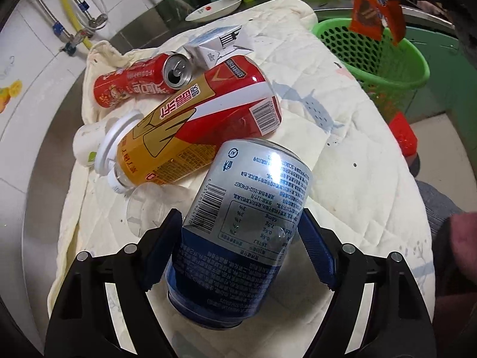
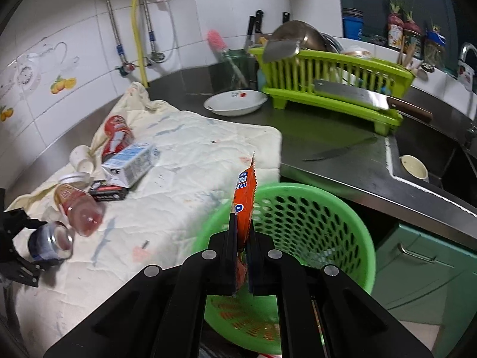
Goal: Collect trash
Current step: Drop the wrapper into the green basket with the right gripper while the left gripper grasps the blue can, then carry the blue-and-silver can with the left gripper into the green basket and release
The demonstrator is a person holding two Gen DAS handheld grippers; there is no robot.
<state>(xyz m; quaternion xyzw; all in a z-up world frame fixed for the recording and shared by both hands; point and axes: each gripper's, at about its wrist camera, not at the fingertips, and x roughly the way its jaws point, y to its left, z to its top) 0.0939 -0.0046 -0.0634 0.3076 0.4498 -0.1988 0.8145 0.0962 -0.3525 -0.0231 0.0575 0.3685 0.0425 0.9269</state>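
Note:
My left gripper (image 1: pixel 240 232) is shut on a silver and blue can (image 1: pixel 247 208), held just above the cream cloth (image 1: pixel 342 161). Behind it lie a red and yellow bottle (image 1: pixel 193 125), a red soda can (image 1: pixel 140 79), a milk carton (image 1: pixel 217 44) and a white paper cup (image 1: pixel 88 140). My right gripper (image 2: pixel 242 232) is shut on an orange snack wrapper (image 2: pixel 244 191) and holds it over the near rim of the green basket (image 2: pixel 313 217). The basket (image 1: pixel 381 53) and wrapper (image 1: pixel 375 12) also show in the left wrist view. The left gripper and can (image 2: pixel 52 243) show at the right wrist view's left edge.
A green dish rack (image 2: pixel 331 89) with a cleaver (image 2: pixel 351 95), a white plate (image 2: pixel 235 101) and a knife (image 2: pixel 337 152) are on the steel counter. A sink (image 2: pixel 426 161) holds a cup at the right. Pipes run down the tiled wall.

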